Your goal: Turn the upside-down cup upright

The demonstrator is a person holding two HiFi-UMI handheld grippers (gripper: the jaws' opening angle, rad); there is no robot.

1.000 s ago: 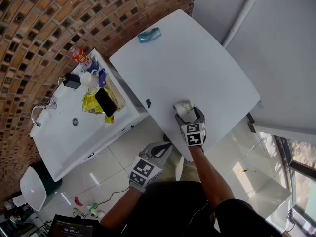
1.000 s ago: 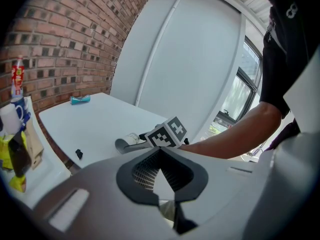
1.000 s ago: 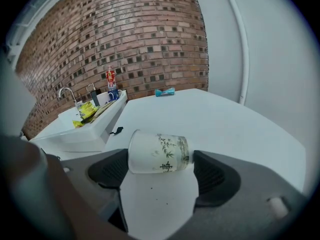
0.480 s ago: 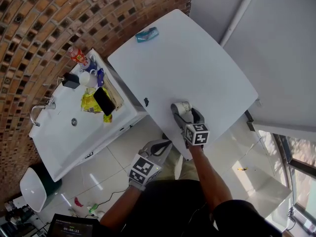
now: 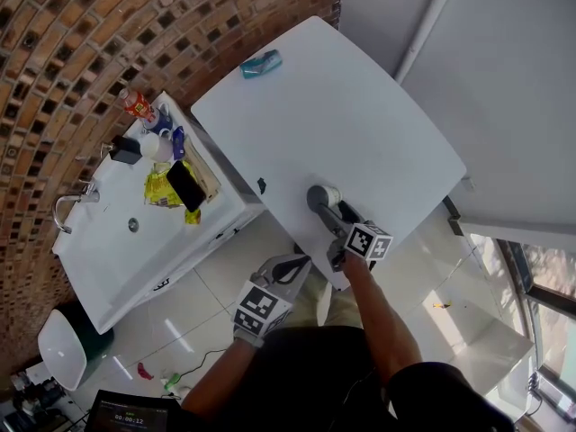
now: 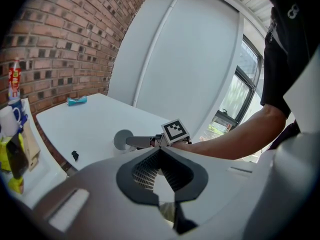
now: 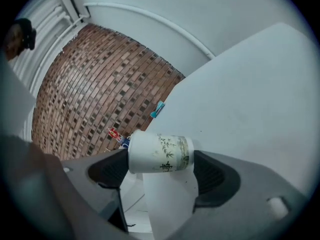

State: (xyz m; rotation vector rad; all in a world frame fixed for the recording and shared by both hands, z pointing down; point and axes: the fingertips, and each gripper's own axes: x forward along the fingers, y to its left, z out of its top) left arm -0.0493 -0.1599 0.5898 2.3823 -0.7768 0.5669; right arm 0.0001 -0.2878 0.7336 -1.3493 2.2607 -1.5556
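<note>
- A curved brick wall (image 5: pixel 108 43) fills the upper left of the head view.
- The white tabletop (image 5: pixel 360 124) stretches from that wall toward the person. Most of it is bare.
- A white sink counter (image 5: pixel 117 250) stands just beside the tabletop's left edge, with a tap (image 5: pixel 67 207) at its far end and clutter at the end nearest the tabletop.
- The right gripper (image 7: pixel 161 160) reaches in over the near edge of the tabletop. Its jaws are spread wide and pinch the cup end to end.
- The left gripper (image 5: pixel 286 268) hangs below the tabletop edge, over the tiled floor. Its jaw tips are pressed together with nothing between them.
- The cup (image 7: pixel 159 151), white paper with a bamboo print, lies sideways across the right gripper's jaws. Its rolled rim is against the left pad and its base against the right pad. Whether it touches the tabletop I cannot tell.
- A black phone (image 5: pixel 189 185) lies among the clutter on the sink counter.
- A teal object (image 5: pixel 261 63) sits at the far corner of the tabletop, well apart from the cup.
- A small dark bit (image 5: pixel 261 185) lies near the tabletop's left edge.
</note>
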